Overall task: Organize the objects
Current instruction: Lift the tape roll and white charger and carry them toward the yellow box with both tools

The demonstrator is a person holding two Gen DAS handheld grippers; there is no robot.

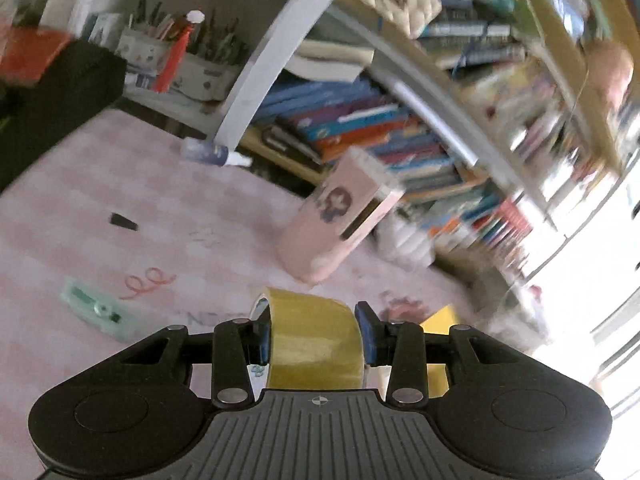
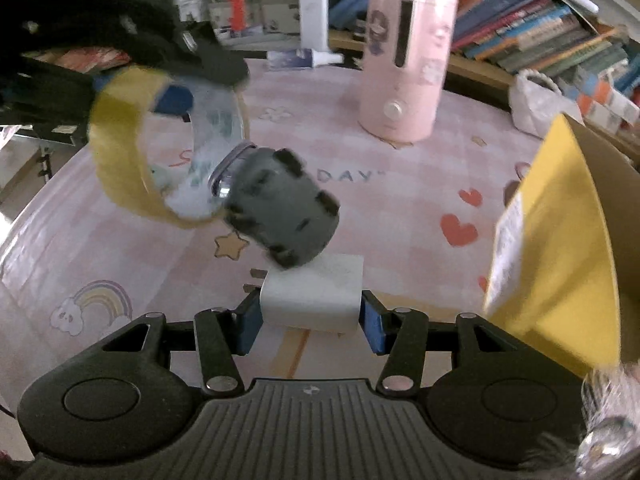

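Left wrist view: left gripper [image 1: 316,338] clamped on a yellow tape roll [image 1: 312,340] — blue pads pressing its two flat sides, roll lifted off the pink desk mat [image 1: 120,184]. Right wrist view: right gripper [image 2: 310,320] closed on a white block [image 2: 314,298] — pads on both sides; a grey knobbed cylinder [image 2: 280,216] sits at the block's far end. Pink canister [image 2: 404,68] upright near the desk's far edge.
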